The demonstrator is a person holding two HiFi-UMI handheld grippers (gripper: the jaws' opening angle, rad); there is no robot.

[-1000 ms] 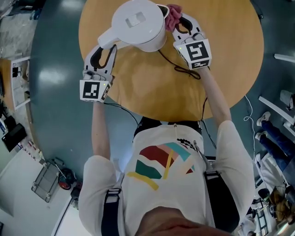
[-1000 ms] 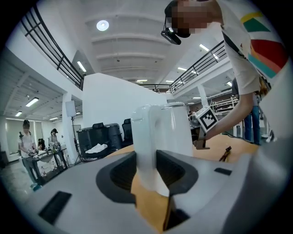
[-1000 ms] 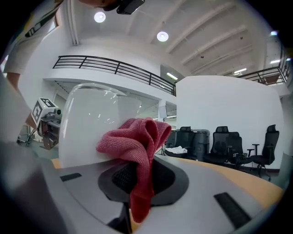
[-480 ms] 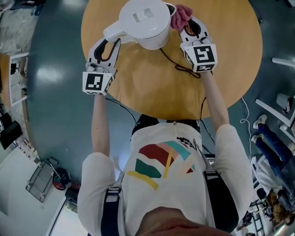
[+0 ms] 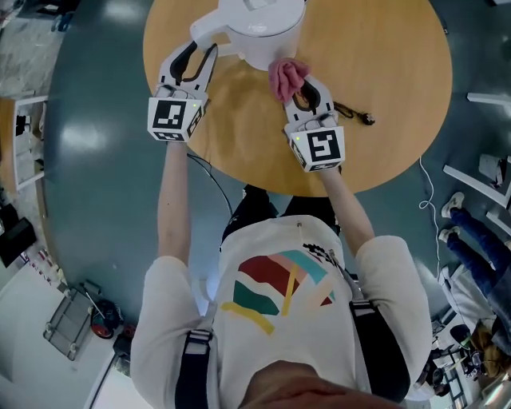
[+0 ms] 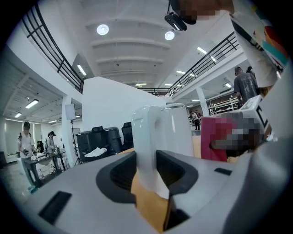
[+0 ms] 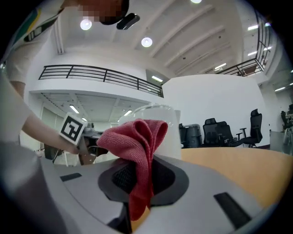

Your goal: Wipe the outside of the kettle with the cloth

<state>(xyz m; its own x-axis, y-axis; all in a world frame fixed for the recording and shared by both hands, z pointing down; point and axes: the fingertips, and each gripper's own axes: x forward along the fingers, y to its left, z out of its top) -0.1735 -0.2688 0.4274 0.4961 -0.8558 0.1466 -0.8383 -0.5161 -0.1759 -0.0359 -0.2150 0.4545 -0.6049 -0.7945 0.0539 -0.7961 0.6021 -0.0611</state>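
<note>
A white kettle (image 5: 259, 20) stands at the far side of the round wooden table (image 5: 391, 88), its handle (image 5: 209, 32) pointing left. My left gripper (image 5: 201, 49) is shut on that handle; in the left gripper view the handle (image 6: 147, 137) stands upright between the jaws of the left gripper (image 6: 149, 171), with the kettle body (image 6: 178, 130) behind. My right gripper (image 5: 294, 89) is shut on a pink-red cloth (image 5: 286, 76) at the kettle's near side. In the right gripper view the cloth (image 7: 137, 146) bunches above the right gripper (image 7: 137, 183), right in front of the kettle (image 7: 168, 132).
A black cord with its plug (image 5: 355, 116) lies on the table to the right of my right gripper. The table's near edge runs just below both grippers, with teal floor (image 5: 88, 160) around it. Office chairs (image 7: 215, 132) and people (image 6: 25, 146) are far off.
My right gripper has carried the cloth from the kettle's right side round to its near side. The kettle and left gripper sit slightly farther up the head view.
</note>
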